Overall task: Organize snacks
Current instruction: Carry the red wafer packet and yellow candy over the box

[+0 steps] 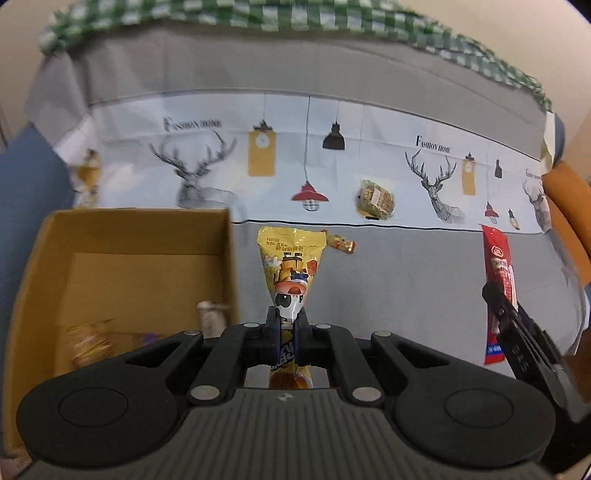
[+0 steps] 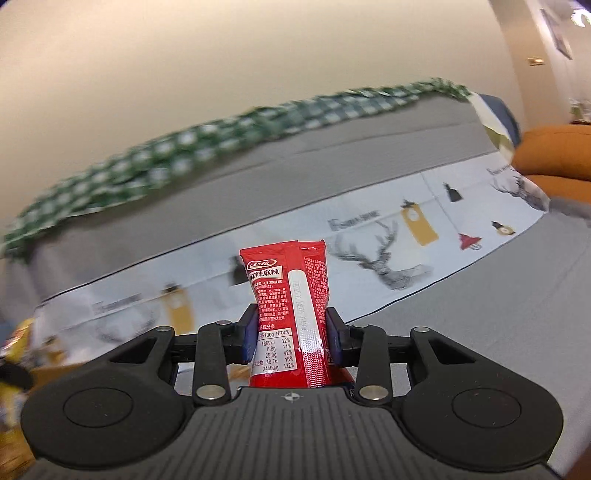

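Note:
My left gripper [image 1: 287, 325] is shut on a yellow cartoon snack packet [image 1: 290, 266], held upright just right of an open cardboard box [image 1: 122, 221]. The box holds a few snacks, among them a clear yellow wrapper [image 1: 88, 341] and a small pale packet [image 1: 210, 314]. My right gripper [image 2: 291, 334] is shut on a red snack packet [image 2: 286, 295], held above the cloth. That red packet [image 1: 496, 280] and the right gripper's fingers [image 1: 495, 299] show at the right of the left wrist view. A green-brown snack [image 1: 376, 199] and a small orange candy [image 1: 341, 243] lie on the cloth.
A grey and white deer-print cloth [image 1: 406, 280] covers the surface, with a green checked cloth [image 1: 295, 16] along the back edge. An orange cushion [image 2: 554, 155] sits at the far right. A beige wall stands behind.

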Action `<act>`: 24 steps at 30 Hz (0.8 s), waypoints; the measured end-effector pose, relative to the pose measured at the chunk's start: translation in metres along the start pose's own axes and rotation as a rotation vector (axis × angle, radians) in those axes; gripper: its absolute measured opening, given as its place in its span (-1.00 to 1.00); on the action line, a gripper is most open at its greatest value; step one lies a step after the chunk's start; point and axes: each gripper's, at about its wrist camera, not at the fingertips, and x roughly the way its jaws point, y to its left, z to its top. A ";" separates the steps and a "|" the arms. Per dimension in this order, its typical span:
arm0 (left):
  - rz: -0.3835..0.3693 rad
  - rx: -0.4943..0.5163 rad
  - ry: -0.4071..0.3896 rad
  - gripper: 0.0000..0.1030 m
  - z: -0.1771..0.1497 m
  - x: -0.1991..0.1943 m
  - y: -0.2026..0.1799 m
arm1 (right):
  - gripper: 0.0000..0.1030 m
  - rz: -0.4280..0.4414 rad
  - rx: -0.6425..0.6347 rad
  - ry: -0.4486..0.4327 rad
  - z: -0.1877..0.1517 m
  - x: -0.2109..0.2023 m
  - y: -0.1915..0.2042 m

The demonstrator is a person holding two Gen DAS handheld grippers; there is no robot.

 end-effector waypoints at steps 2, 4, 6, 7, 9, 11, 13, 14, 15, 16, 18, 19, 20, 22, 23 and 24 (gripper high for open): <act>0.003 0.006 -0.030 -0.87 -0.020 -0.031 0.007 | -0.26 0.050 -0.030 0.017 0.001 -0.037 0.016; -0.002 0.002 -0.048 -0.87 -0.042 -0.061 0.016 | -0.26 0.108 -0.056 0.035 0.001 -0.071 0.031; -0.004 -0.005 -0.066 -0.87 -0.063 -0.086 0.025 | -0.25 0.169 -0.093 0.058 0.001 -0.105 0.048; -0.005 -0.012 -0.070 -0.87 -0.074 -0.098 0.031 | -0.25 0.193 -0.109 0.067 0.000 -0.119 0.056; 0.000 -0.031 -0.077 -0.87 -0.096 -0.120 0.042 | -0.25 0.240 -0.134 0.080 -0.003 -0.148 0.071; 0.004 -0.039 -0.090 -0.87 -0.118 -0.140 0.051 | -0.25 0.271 -0.163 0.093 -0.006 -0.175 0.088; 0.011 -0.041 -0.101 -0.87 -0.139 -0.156 0.058 | -0.25 0.301 -0.192 0.104 -0.013 -0.202 0.102; 0.014 -0.048 -0.108 -0.87 -0.149 -0.162 0.062 | -0.25 0.312 -0.207 0.106 -0.015 -0.213 0.108; 0.018 -0.059 -0.114 -0.87 -0.157 -0.168 0.066 | -0.25 0.321 -0.222 0.107 -0.018 -0.223 0.114; 0.019 -0.068 -0.118 -0.87 -0.165 -0.172 0.070 | -0.25 0.333 -0.237 0.110 -0.021 -0.233 0.120; 0.019 -0.087 -0.123 -0.87 -0.177 -0.180 0.077 | -0.25 0.354 -0.265 0.107 -0.024 -0.246 0.130; 0.017 -0.096 -0.126 -0.87 -0.181 -0.183 0.080 | -0.25 0.362 -0.279 0.103 -0.025 -0.251 0.135; 0.013 -0.102 -0.132 -0.87 -0.185 -0.186 0.083 | -0.25 0.371 -0.289 0.099 -0.026 -0.256 0.139; 0.014 -0.114 -0.151 -0.87 -0.190 -0.193 0.087 | -0.25 0.381 -0.306 0.097 -0.027 -0.263 0.145; 0.014 -0.116 -0.159 -0.87 -0.193 -0.197 0.088 | -0.25 0.387 -0.314 0.098 -0.027 -0.266 0.148; 0.013 -0.120 -0.168 -0.87 -0.194 -0.200 0.089 | -0.25 0.393 -0.322 0.098 -0.028 -0.269 0.151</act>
